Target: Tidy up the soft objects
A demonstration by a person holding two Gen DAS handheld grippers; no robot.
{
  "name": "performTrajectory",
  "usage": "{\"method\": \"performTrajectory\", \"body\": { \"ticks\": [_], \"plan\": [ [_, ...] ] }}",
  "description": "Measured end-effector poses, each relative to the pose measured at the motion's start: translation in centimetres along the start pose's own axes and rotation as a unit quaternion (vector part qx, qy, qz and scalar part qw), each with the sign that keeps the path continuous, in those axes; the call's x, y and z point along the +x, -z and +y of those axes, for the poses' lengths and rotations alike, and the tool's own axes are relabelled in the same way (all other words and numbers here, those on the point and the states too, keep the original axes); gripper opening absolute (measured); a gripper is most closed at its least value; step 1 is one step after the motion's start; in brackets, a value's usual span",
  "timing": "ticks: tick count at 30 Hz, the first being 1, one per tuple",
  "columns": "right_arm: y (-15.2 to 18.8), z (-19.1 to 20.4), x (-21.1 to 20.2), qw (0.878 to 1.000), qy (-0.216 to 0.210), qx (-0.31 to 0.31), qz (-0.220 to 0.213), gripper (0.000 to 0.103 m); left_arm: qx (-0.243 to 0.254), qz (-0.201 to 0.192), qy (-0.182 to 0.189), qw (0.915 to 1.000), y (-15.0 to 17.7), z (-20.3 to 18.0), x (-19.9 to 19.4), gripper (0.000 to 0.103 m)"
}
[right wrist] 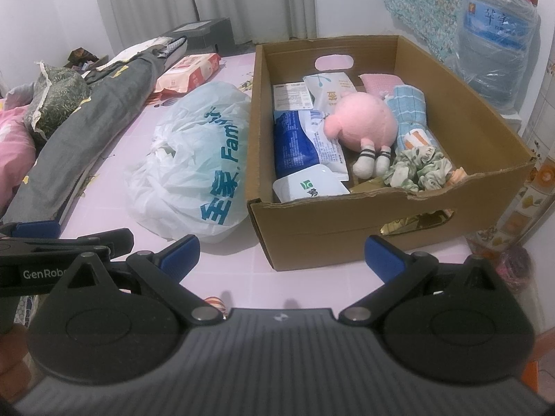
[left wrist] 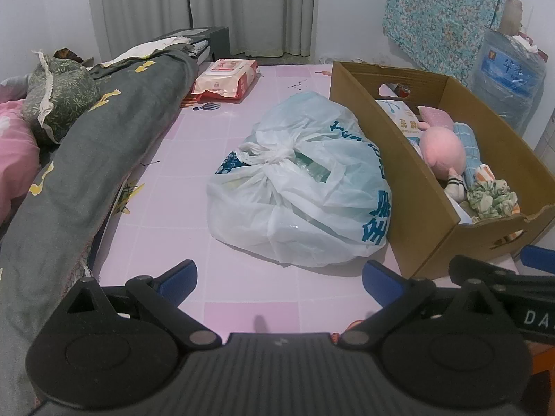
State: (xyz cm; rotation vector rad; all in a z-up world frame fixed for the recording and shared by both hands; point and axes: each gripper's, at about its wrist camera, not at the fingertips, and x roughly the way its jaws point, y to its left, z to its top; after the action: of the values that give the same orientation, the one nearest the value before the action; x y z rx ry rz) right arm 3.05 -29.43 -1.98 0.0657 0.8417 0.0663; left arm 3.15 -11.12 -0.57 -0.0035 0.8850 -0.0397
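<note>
Both grippers hover low over the near edge of the pink bed sheet (left wrist: 180, 187), side by side: the left gripper (left wrist: 279, 279) has its blue-padded fingers spread wide with nothing between them, and the right gripper (right wrist: 282, 254) is likewise wide open and empty. Just ahead of the right one stands the cardboard box (right wrist: 333, 228), near the sheet's right edge. Inside it a pink plush toy (right wrist: 364, 124) lies roughly in the middle, a blue checked towel (right wrist: 409, 118) is just beside it toward the right wall, and a green-and-white scrunchie (right wrist: 416, 170) sits against the torn near wall; several flat packets (right wrist: 301, 145) fill the left half (their print is too small to read). A knotted white plastic bag (left wrist: 298, 187) rests on the sheet, touching the box's left wall. Along the left edge a grey quilt (left wrist: 86, 159) is bunched up, and a pack of wipes (left wrist: 225, 79) lies toward the far edge.
</note>
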Motion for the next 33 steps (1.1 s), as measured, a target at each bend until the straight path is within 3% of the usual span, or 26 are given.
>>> {"method": "performTrajectory", "body": {
  "ticks": [33],
  "plan": [
    [0.05,0.01,0.02,1.000,-0.001,0.000,-0.001,0.102,-0.006,0.004,0.003,1.0000,-0.03,0.23,-0.01,0.102]
  ]
}}
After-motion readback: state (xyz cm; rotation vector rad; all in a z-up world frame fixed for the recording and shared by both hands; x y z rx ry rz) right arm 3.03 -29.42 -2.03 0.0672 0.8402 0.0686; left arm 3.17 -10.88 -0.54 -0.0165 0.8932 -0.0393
